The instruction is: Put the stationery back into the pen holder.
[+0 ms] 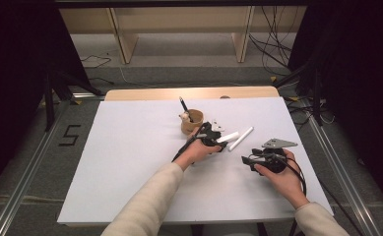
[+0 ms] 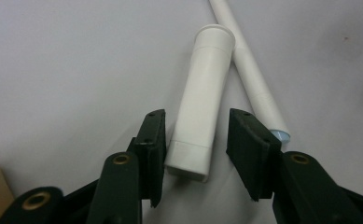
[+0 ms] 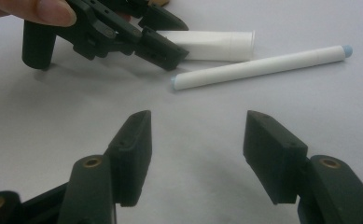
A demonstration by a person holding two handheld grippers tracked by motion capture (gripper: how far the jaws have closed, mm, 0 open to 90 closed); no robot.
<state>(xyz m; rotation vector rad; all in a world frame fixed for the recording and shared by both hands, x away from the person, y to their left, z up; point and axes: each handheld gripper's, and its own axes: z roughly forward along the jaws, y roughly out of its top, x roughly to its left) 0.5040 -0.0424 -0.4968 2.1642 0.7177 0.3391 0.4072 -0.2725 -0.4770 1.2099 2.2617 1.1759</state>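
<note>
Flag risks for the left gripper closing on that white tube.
1. The left gripper straddles only the flat tail end of the white tube, and its pads do not press it yet. A grip that far from the middle may let the tube tip or swing when lifted.
2. The thin white stick lies right against the tube, by the one jaw, so it might get nudged or rolled.
3. The wooden cup stands close behind the left hand; a careless lift could bump it.

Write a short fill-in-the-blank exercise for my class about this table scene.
1. The left gripper has its jaws around the end of the white ____, not yet pressing it.
2. Beside the tube lies a thin white ____.
3. The brown cup holds a dark ____.
4. The right gripper is ____.

Missing words: tube; stick; pen; open
</note>
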